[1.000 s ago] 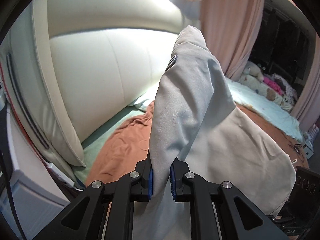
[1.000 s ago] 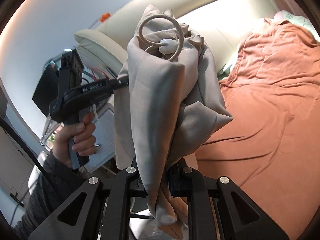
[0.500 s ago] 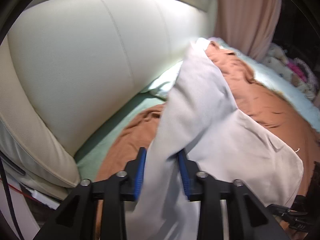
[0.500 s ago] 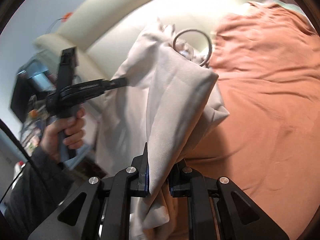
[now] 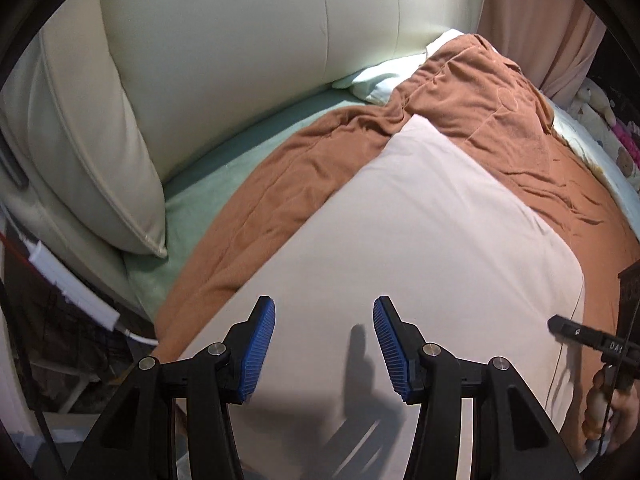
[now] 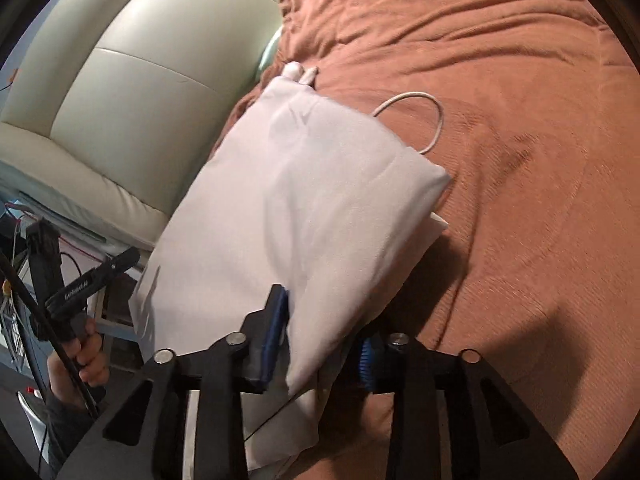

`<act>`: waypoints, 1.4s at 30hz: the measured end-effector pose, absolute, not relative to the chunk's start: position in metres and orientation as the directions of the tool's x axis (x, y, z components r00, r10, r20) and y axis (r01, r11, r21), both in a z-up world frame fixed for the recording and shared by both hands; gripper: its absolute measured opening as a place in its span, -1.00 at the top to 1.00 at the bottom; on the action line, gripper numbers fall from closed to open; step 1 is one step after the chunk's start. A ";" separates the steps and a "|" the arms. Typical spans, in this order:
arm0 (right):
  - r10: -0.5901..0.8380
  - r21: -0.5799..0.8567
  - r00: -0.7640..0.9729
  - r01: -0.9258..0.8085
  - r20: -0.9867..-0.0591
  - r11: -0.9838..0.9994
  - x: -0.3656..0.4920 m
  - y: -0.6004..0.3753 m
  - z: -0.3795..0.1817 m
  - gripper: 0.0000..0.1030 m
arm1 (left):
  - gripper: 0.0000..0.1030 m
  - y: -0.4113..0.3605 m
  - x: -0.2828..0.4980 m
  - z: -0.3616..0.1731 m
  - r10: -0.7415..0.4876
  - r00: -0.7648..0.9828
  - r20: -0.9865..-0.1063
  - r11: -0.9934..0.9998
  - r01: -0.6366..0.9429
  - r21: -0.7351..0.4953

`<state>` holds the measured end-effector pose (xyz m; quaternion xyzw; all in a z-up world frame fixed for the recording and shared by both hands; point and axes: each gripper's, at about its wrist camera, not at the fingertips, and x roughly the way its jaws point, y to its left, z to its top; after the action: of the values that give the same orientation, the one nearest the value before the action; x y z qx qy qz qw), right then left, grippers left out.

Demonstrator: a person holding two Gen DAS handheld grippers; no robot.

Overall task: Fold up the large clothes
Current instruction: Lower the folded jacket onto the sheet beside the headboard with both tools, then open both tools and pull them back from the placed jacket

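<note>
A pale grey garment [image 5: 420,240] lies folded flat on the rust-brown blanket [image 5: 520,128] on the bed. My left gripper [image 5: 324,340] is open and empty just above the garment's near edge. In the right wrist view the garment [image 6: 304,184] lies as a folded rectangle with a white drawcord loop [image 6: 428,116] at its far side. My right gripper [image 6: 320,340] is open, its jaws apart with the garment's near corner lying between them. The left gripper also shows in the right wrist view [image 6: 120,260], held in a hand.
A cream padded headboard [image 5: 240,60] stands behind the bed, with a green sheet [image 5: 224,176] along it. White pillows [image 5: 384,76] and soft toys [image 5: 600,96] lie at the far side. A pink curtain [image 5: 552,20] hangs at the back right. A white cable [image 5: 80,292] lies beside the bed.
Both grippers lowered the held-up garment onto the blanket and opened. The garment now lies flat and the left gripper has let go of it.
</note>
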<state>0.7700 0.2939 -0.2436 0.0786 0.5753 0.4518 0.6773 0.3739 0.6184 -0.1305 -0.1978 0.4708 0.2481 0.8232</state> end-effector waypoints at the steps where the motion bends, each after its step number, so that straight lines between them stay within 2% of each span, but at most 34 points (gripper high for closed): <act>1: 0.680 0.600 -0.044 -0.514 -0.732 0.613 0.773 0.299 -0.244 -0.05 | -0.04 0.615 0.370 -0.136 0.221 0.420 -0.880 0.799 -0.596 -0.083; 4: 0.628 0.517 0.071 -0.499 -0.775 0.695 0.778 0.288 -0.237 -0.14 | -0.04 0.603 0.363 -0.144 0.234 0.413 -0.880 0.802 -0.594 -0.065; 9: 0.560 0.379 0.247 -0.521 -0.791 0.765 0.768 0.273 -0.199 -0.14 | -0.08 0.580 0.352 -0.138 0.255 0.429 -0.866 0.810 -0.584 -0.051; 11: 0.636 0.443 0.217 -0.554 -0.741 0.705 0.758 0.278 -0.185 -0.14 | -0.08 0.575 0.346 -0.137 0.248 0.446 -0.860 0.810 -0.582 -0.068; 14: 0.694 0.462 0.144 -0.648 -0.706 0.605 0.728 0.301 -0.175 -0.13 | -0.08 0.571 0.340 -0.142 0.226 0.446 -0.866 0.809 -0.581 -0.088; 18: 0.688 0.423 0.061 -0.749 -0.723 0.510 0.685 0.338 -0.175 -0.13 | -0.08 0.565 0.329 -0.157 0.226 0.421 -0.878 0.798 -0.597 -0.080; 21: 0.626 0.362 0.035 -0.789 -0.779 0.495 0.656 0.358 -0.191 -0.13 | -0.08 0.558 0.320 -0.167 0.224 0.402 -0.888 0.781 -0.619 -0.083; 26: 0.519 0.260 0.053 -0.820 -0.853 0.510 0.631 0.365 -0.212 -0.13 | -0.13 0.529 0.309 -0.173 0.220 0.396 -0.892 0.778 -0.622 -0.084; 31: 0.498 0.241 0.058 -0.823 -0.865 0.515 0.625 0.351 -0.197 -0.13 | -0.14 0.499 0.298 -0.174 0.177 0.407 -0.896 0.772 -0.622 -0.130; 42: 0.526 0.199 0.160 -0.804 -0.835 0.560 0.621 0.263 -0.116 -0.13 | -0.14 0.422 0.290 -0.137 0.148 0.472 -0.869 0.801 -0.573 -0.175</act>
<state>0.6209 0.2626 -0.1158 -0.1475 0.4709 0.4452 0.7472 0.2901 0.4219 -0.1368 -0.2282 0.4655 0.2178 0.8269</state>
